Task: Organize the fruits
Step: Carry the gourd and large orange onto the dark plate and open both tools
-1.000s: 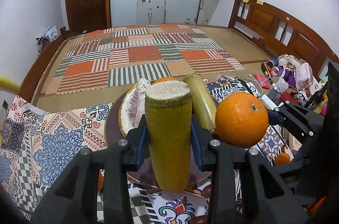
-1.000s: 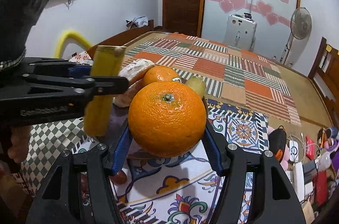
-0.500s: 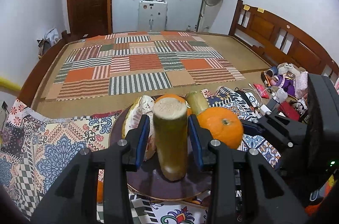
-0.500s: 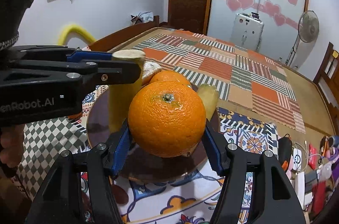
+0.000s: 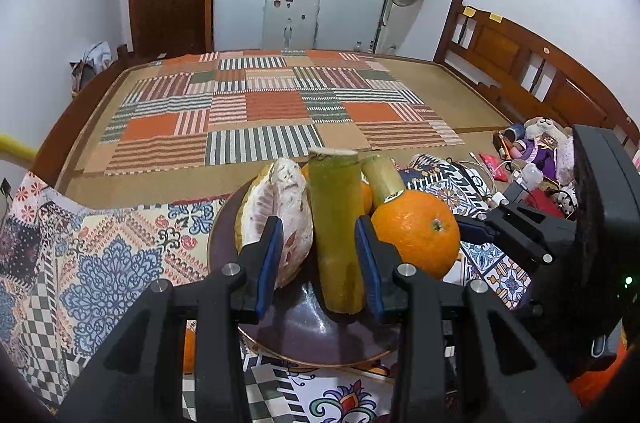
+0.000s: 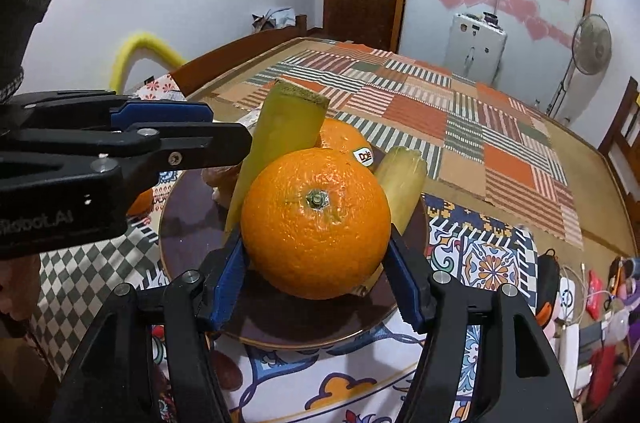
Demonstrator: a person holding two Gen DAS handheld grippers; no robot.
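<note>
My left gripper [image 5: 318, 263] is shut on a yellow-green sugarcane piece [image 5: 336, 223], held upright with its lower end on the dark brown plate [image 5: 304, 339]. My right gripper [image 6: 316, 283] is shut on a large orange [image 6: 316, 223], low over the plate's near side [image 6: 280, 327]. On the plate lie a peeled pomelo chunk [image 5: 280, 219], a second orange with a Dole sticker [image 6: 344, 143] and a second sugarcane piece [image 6: 402, 183]. The held orange [image 5: 416, 235] and right gripper show at right in the left wrist view. The left gripper [image 6: 168, 139] shows at left in the right wrist view.
The plate sits on patterned cloths [image 5: 100, 263] at the edge of a bed with a patchwork mat [image 5: 264, 111]. Another orange [image 6: 142, 201] lies left of the plate. Toys, cables and clutter [image 5: 532, 159] lie to the right. A wooden headboard [image 5: 520, 63] stands beyond.
Both grippers have come down toward the plate. The sugarcane piece now rests on the plate beside the pomelo, and the orange has dropped to just above the plate.
</note>
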